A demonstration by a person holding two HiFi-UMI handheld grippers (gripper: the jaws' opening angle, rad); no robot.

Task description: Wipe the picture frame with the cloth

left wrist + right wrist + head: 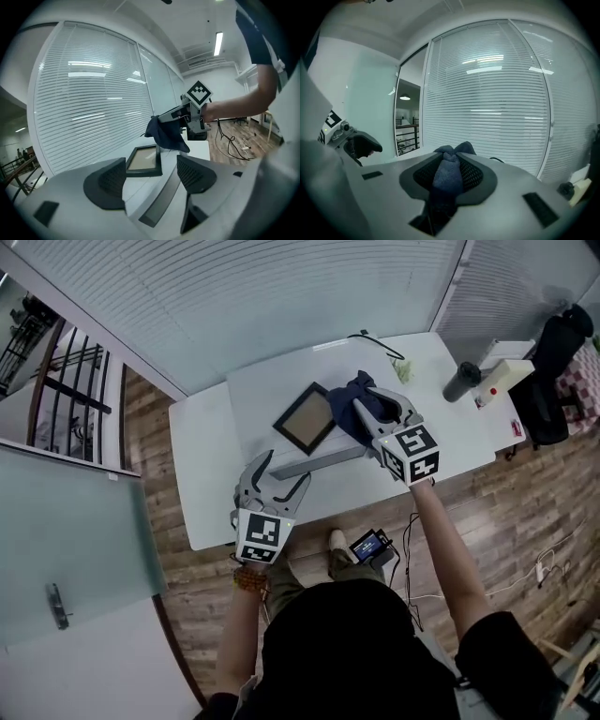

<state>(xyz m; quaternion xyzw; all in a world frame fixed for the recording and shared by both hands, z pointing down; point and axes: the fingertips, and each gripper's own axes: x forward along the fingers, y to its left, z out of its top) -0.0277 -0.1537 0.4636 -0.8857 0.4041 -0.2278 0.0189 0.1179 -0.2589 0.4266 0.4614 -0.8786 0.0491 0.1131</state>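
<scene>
A dark-framed picture frame lies flat on the white table. My right gripper hovers just right of the frame, shut on a bunched dark blue cloth that hangs from its jaws. In the left gripper view the cloth dangles over the frame's far right corner. My left gripper stands open near the table's front edge, short of the frame, with nothing between its pads.
A grey strip crosses the table between the left gripper and the frame. A dark cylinder, a white box and a cable sit toward the table's right and back. Blinds run behind; wooden floor lies around.
</scene>
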